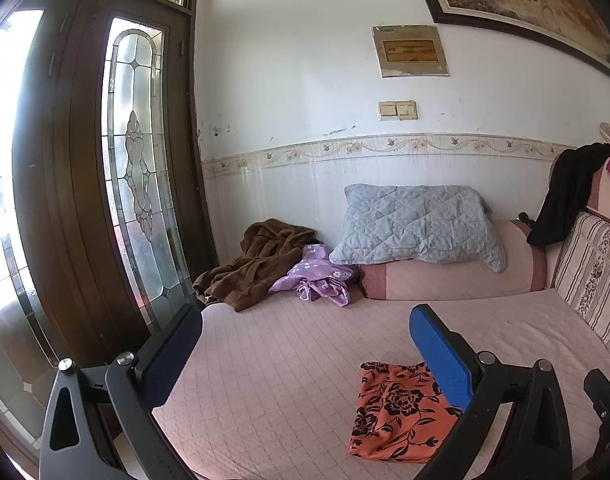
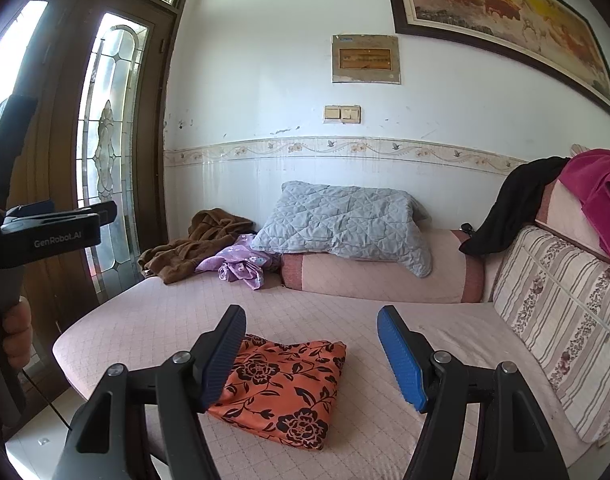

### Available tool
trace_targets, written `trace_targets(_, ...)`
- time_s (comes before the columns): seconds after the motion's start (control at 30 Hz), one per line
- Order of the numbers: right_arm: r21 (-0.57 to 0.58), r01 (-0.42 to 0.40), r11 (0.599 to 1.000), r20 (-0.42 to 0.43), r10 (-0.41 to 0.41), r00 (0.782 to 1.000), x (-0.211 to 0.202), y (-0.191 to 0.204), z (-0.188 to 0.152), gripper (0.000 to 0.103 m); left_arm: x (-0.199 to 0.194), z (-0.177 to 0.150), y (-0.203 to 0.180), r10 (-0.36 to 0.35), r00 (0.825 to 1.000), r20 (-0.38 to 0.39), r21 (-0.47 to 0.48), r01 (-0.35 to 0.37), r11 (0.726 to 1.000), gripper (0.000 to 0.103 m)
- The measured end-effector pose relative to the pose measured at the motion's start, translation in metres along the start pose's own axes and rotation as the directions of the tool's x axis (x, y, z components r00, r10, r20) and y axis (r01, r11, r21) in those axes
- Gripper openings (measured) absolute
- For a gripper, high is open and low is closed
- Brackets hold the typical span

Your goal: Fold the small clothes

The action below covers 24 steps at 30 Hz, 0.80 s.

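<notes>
Already folded flat, the orange cloth with black flowers point(image 2: 283, 392) lies on the pink quilted bed point(image 2: 345, 312), both grippers, left point(image 1: 305, 356) and right point(image 2: 311, 354), hovering with jaws spread and empty, so reach next for the crumpled purple garment point(image 2: 243, 266), pinching one edge cleanly.

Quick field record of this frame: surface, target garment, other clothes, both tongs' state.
surface: pink quilted sofa bed
target garment: orange floral cloth, folded flat at the near edge
other clothes: purple garment and brown robe crumpled at the far end; black garment and magenta garment draped over the backrest
pillow: grey quilted pillow on the pink bolster
left tongs: open, empty, above the bed
right tongs: open, empty, above the orange cloth
</notes>
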State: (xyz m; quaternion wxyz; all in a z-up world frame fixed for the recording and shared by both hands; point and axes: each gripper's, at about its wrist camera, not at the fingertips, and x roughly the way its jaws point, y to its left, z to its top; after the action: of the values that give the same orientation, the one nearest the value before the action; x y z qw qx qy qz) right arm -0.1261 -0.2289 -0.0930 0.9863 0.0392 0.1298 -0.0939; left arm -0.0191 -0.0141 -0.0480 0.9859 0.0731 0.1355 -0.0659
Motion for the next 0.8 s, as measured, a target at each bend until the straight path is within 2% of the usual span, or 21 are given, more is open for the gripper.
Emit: trace_targets(0.8,0.004,-0.01,1.0,-0.007,0.01,1.0,0.011,0.009,-0.002,0.072,0.004,0.0,-0.001,-0.003,1.0,-0.006,-0.002,0.003,1.0,0.103)
